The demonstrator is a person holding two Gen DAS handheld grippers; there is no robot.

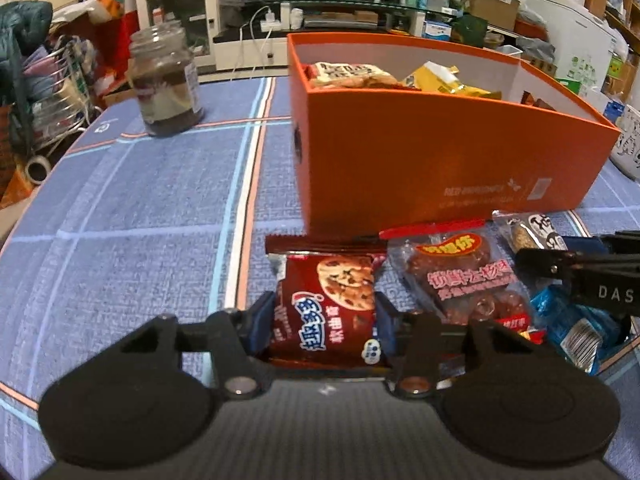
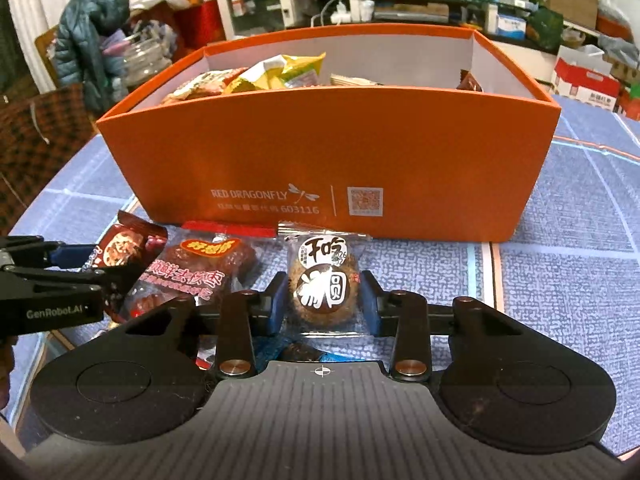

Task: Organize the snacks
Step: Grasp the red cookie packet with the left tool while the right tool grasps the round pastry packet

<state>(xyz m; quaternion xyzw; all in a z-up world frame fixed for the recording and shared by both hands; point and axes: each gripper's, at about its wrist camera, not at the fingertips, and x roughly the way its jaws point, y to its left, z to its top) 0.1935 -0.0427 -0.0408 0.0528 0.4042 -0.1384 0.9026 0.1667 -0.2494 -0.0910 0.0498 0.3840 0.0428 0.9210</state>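
1. Two grips: the left gripper (image 1: 325, 320) is clamped on the cookie packet (image 1: 326, 304), the right gripper (image 2: 323, 300) on the round cake packet (image 2: 324, 284).
2. Both packets lie near the table's (image 1: 140, 208) front edge, just before the orange box (image 2: 320, 148), likely their destination, already holding snacks.

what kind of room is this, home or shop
Probably a lived-in home, likely a living room. A table under a blue plaid cloth holds an orange box of snacks, a jacket hangs over a chair, and cluttered shelves line the back wall.
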